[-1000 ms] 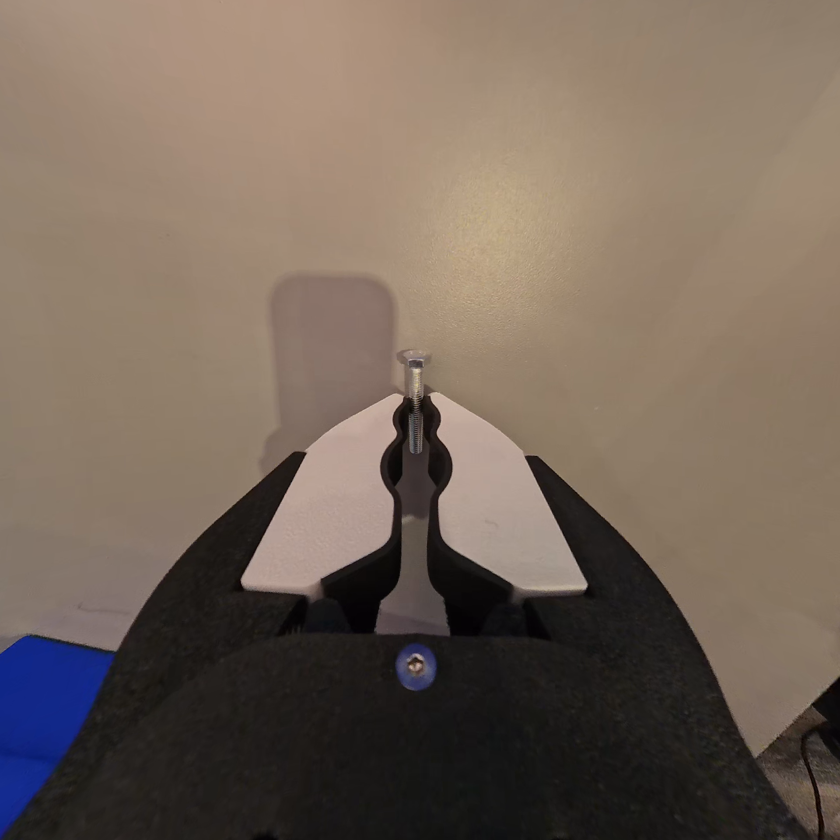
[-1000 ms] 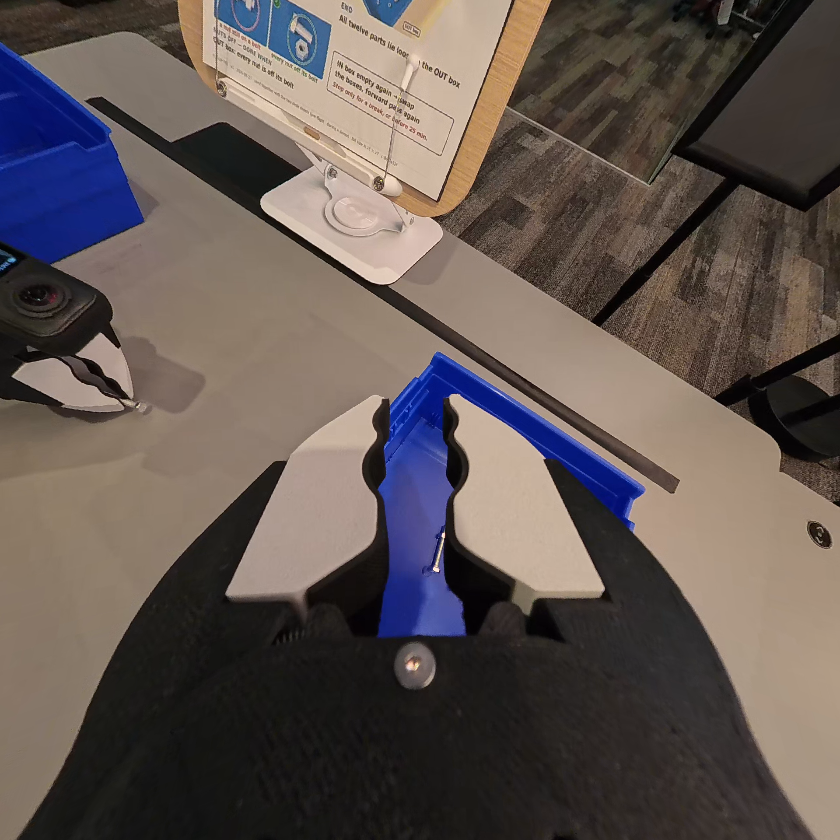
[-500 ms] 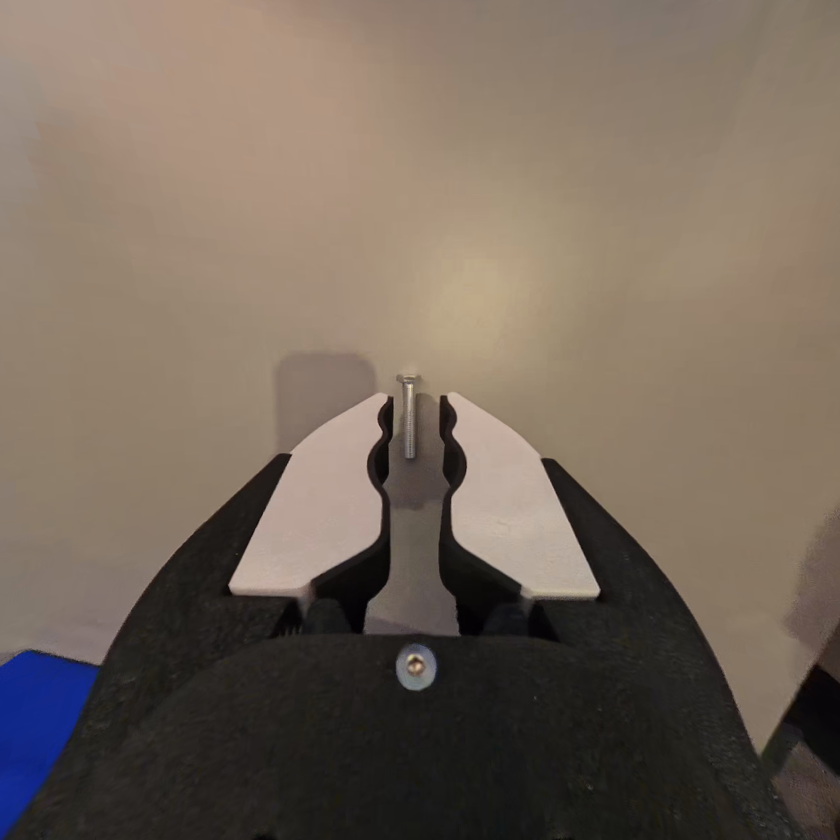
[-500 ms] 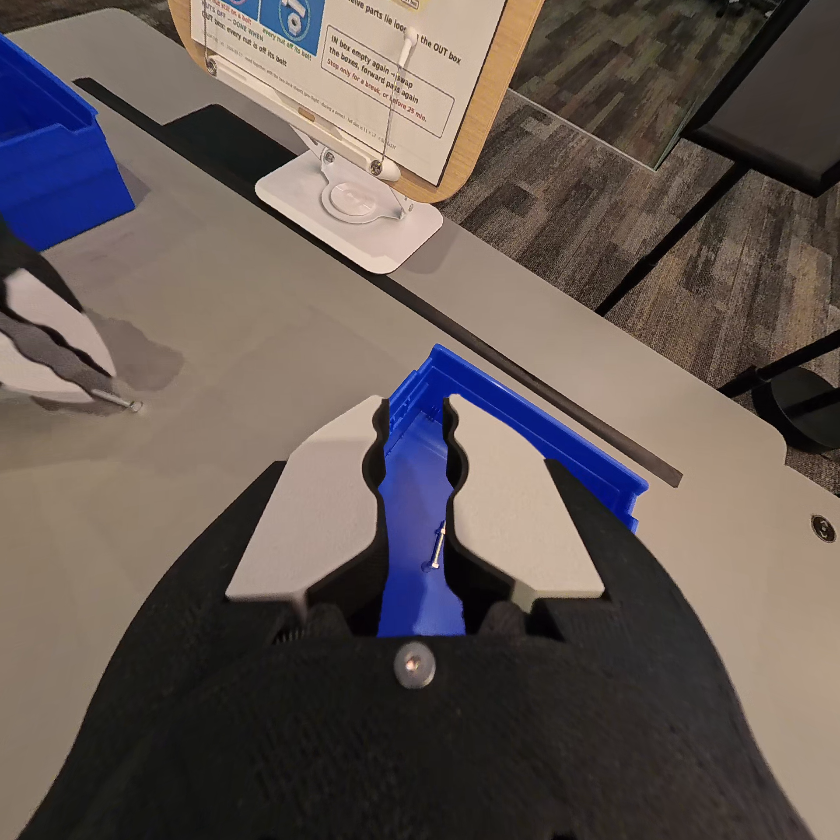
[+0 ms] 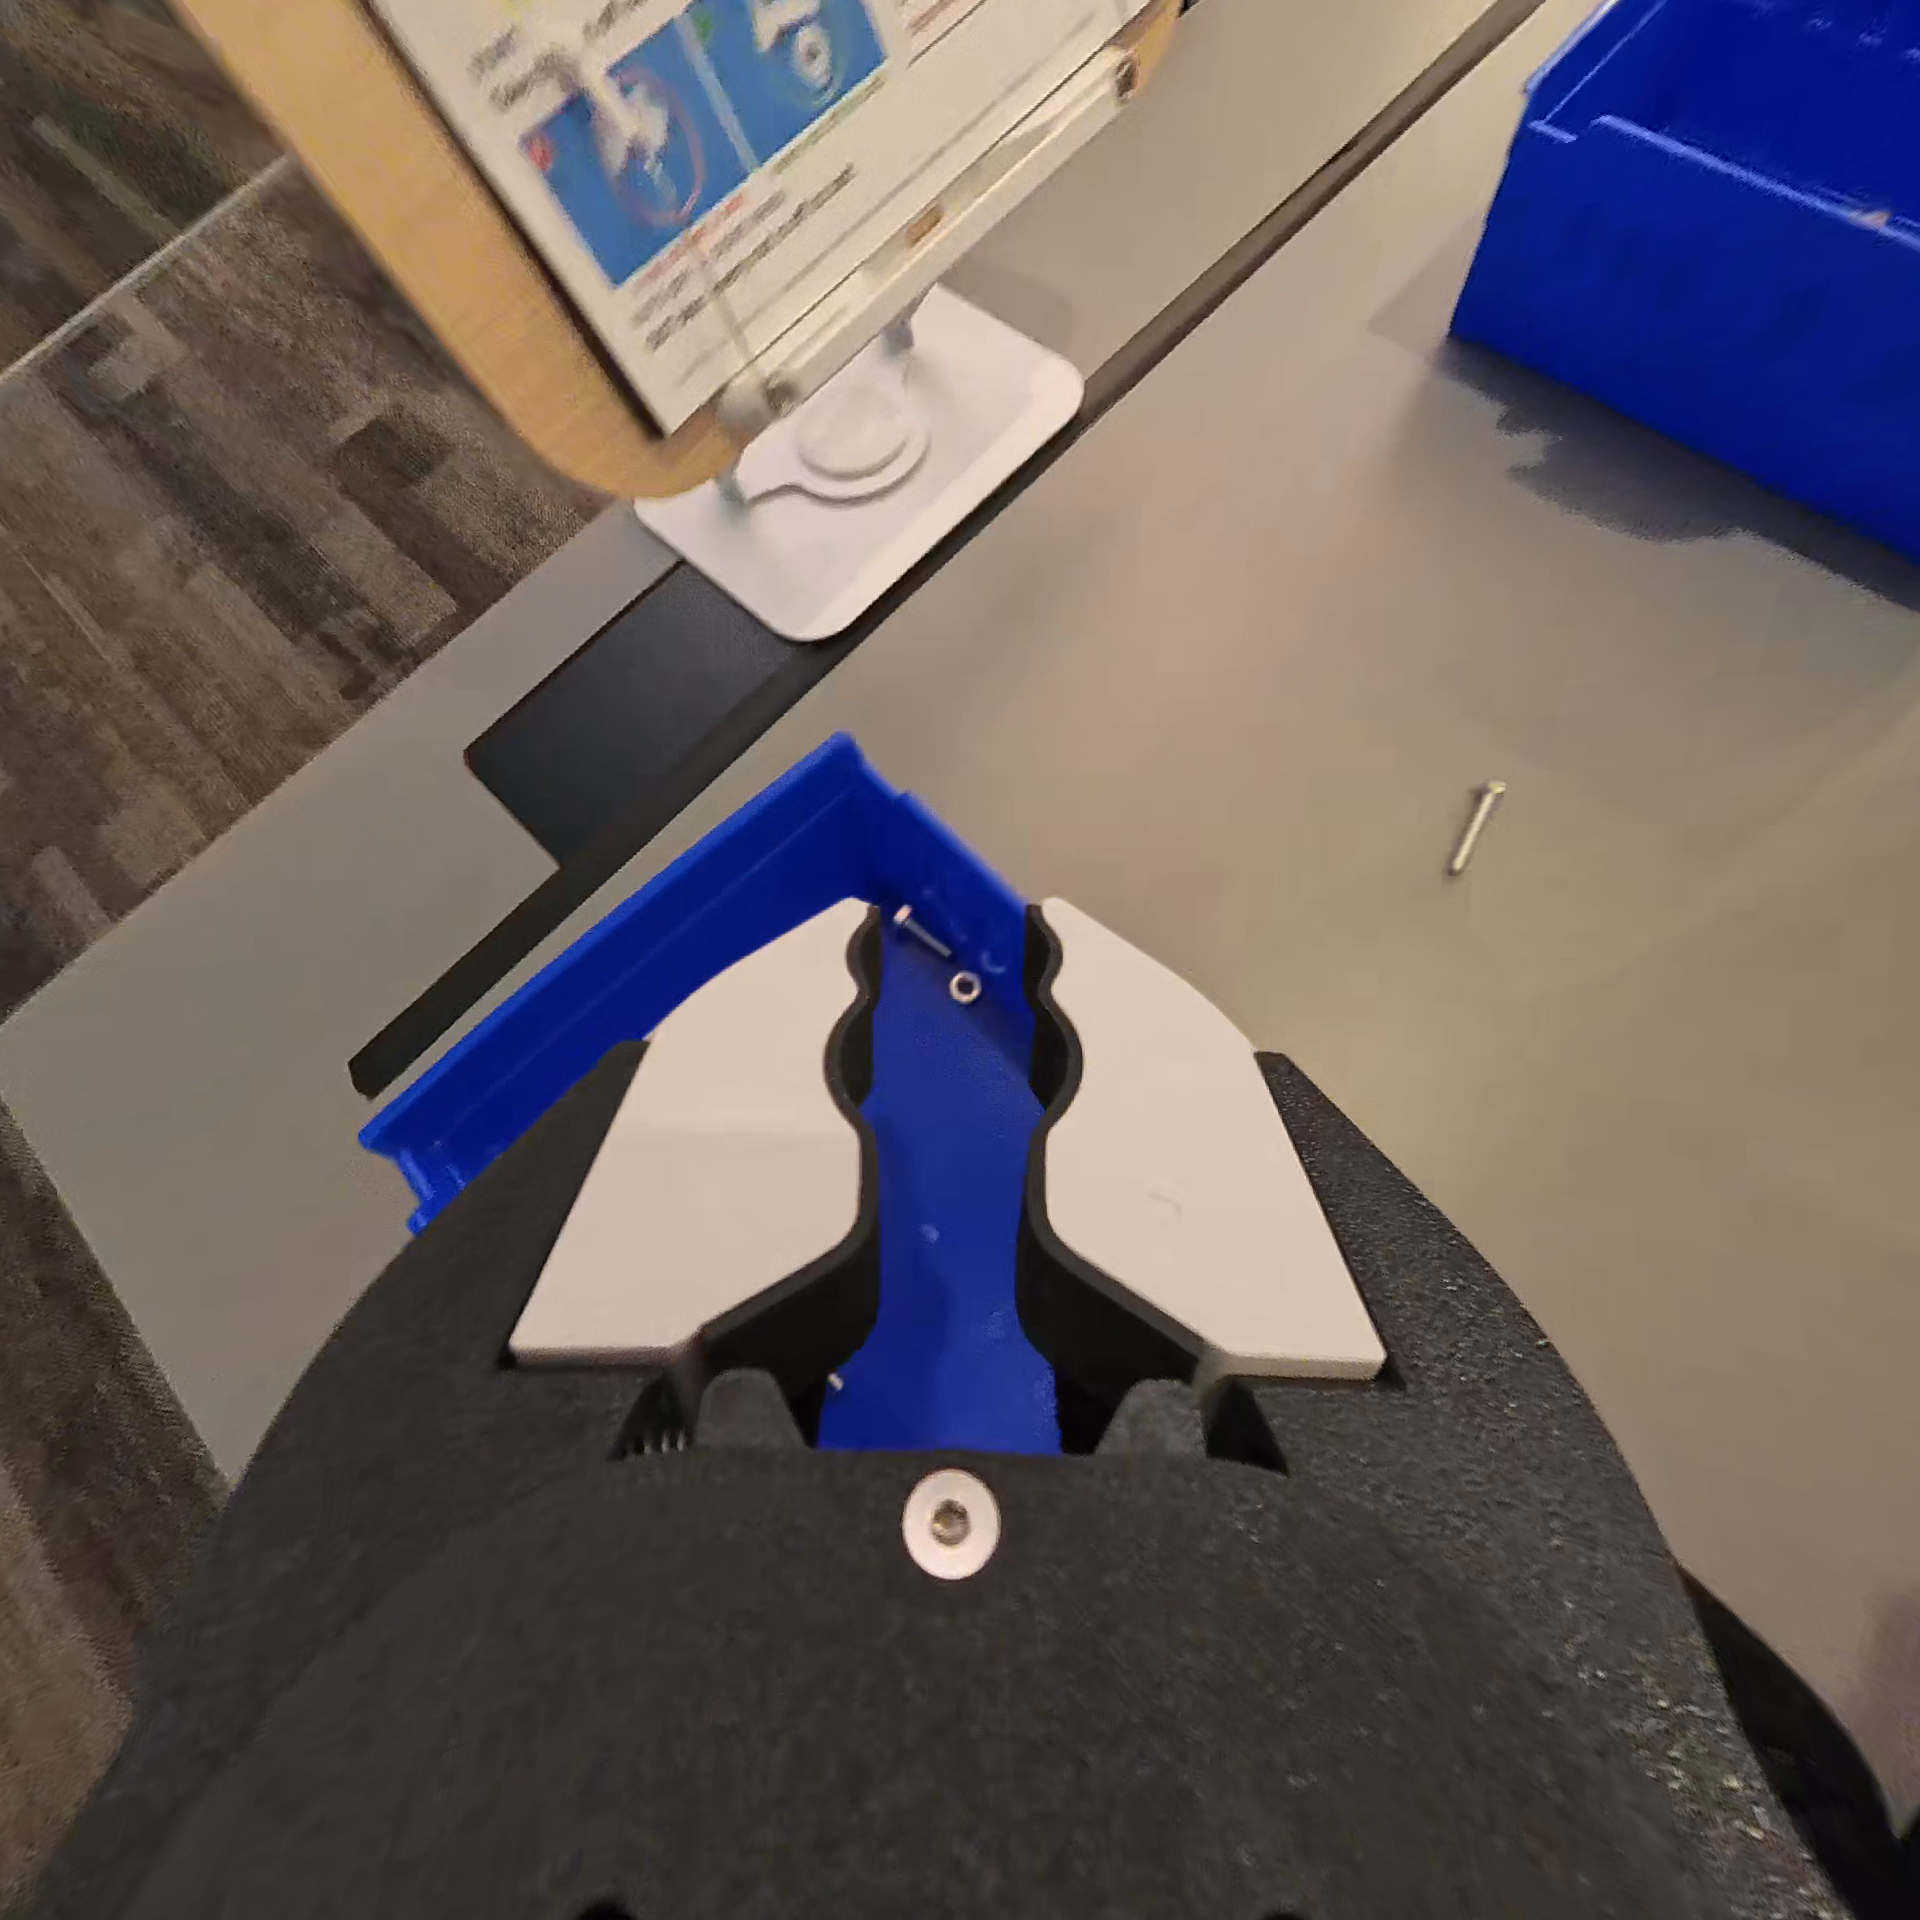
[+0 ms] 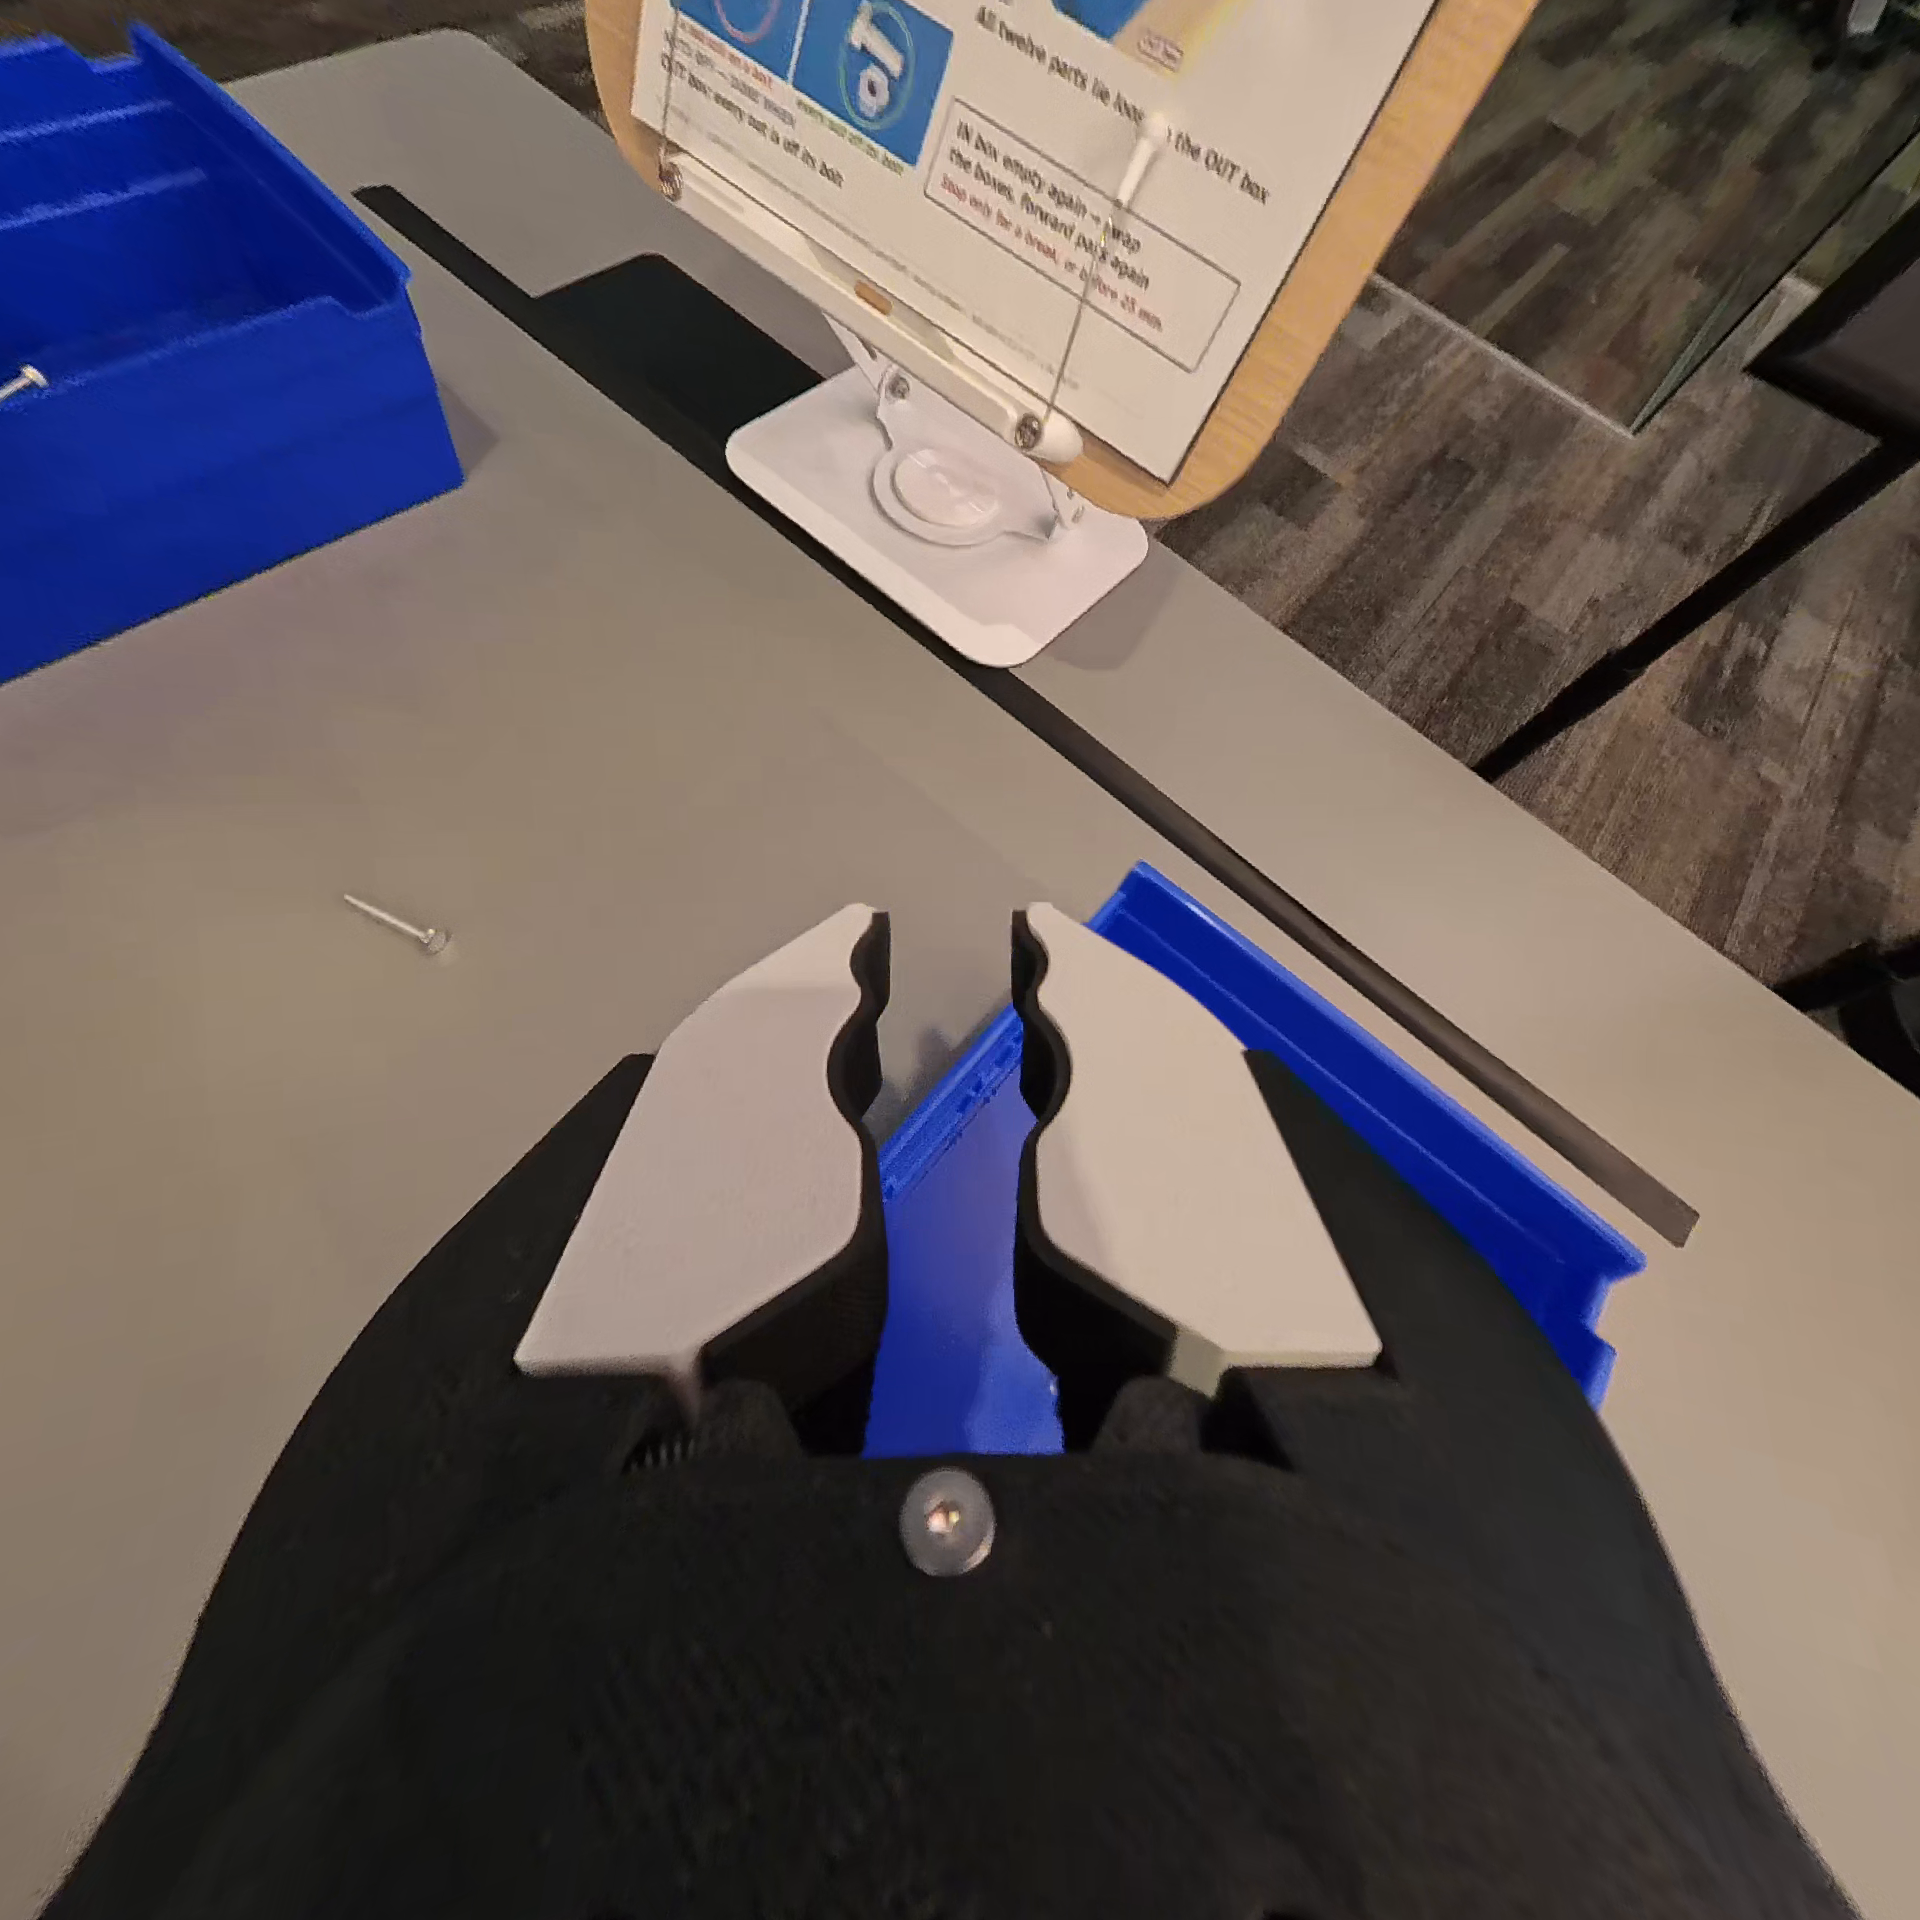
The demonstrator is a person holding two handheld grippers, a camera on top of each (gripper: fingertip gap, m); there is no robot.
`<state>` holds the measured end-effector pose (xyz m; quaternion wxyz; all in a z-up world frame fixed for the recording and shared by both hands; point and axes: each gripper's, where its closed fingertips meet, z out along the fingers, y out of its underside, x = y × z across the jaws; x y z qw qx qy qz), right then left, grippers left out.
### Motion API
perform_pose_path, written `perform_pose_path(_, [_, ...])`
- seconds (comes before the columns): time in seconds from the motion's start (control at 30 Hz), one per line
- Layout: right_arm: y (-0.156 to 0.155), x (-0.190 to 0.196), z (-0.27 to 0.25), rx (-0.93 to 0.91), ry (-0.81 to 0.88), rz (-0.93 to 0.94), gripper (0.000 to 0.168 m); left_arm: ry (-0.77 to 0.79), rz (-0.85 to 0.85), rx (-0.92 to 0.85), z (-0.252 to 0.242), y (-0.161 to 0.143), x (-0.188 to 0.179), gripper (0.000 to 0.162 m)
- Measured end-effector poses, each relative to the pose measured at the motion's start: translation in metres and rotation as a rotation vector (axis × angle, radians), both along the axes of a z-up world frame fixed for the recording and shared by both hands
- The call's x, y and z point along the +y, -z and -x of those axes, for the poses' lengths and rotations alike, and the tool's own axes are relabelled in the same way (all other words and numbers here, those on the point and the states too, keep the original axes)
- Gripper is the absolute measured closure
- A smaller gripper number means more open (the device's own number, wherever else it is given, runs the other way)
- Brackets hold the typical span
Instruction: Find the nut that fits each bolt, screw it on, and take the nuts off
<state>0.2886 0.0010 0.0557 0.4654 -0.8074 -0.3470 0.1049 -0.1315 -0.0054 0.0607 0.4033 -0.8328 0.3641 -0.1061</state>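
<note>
My left gripper [image 5: 951,914] is open and empty, above a blue bin [image 5: 644,977] that holds a small bolt [image 5: 920,930] and a nut [image 5: 966,985]. A longer bolt [image 5: 1475,826] lies loose on the grey table [image 5: 1247,675], apart from both grippers; it also shows in the right wrist view [image 6: 400,925]. My right gripper [image 6: 951,925] is open and empty, its tips over the table beside the corner of a second blue bin [image 6: 1299,1060]. The left-hand bin [image 6: 208,343] shows in the right wrist view with a bolt [image 6: 21,382] inside.
A sign board on a white stand [image 6: 935,520] stands at the table's far edge, also in the left wrist view [image 5: 862,468]. A black strip [image 6: 1351,956] runs along that edge. The second bin [image 5: 1714,260] is far right in the left wrist view. Carpet floor lies beyond. The gap from one gripper's tips to the other's is roughly 45 cm.
My left gripper opened, left the long bolt lying on the table, and swung away over a blue bin. My right gripper shifted left, from over its bin's inside to its corner.
</note>
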Motion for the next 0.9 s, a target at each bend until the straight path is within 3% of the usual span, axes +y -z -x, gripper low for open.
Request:
perform_pose_path(0.13, [-0.009,-0.004,0.010,0.019,-0.005,-0.043,0.145,-0.041,0.075,-0.064,0.030,0.038,0.016,0.137])
perform_pose_path(0.27, [-0.016,-0.007,0.017,0.054,-0.010,-0.061,0.145,-0.095,0.152,0.034,0.042,0.089,0.032,0.139])
perform_pose_path(0.5, [0.002,0.001,0.016,0.010,0.031,-0.015,0.145,-0.258,0.306,0.117,0.038,0.160,0.061,0.139])
perform_pose_path(0.7, [0.015,0.003,0.015,-0.045,0.036,0.011,0.144,-0.358,0.434,0.078,0.030,0.185,0.084,0.139])
perform_pose_path(0.9, [0.017,0.003,0.016,-0.048,0.010,0.012,0.144,-0.356,0.405,0.089,0.020,0.188,0.092,0.136])
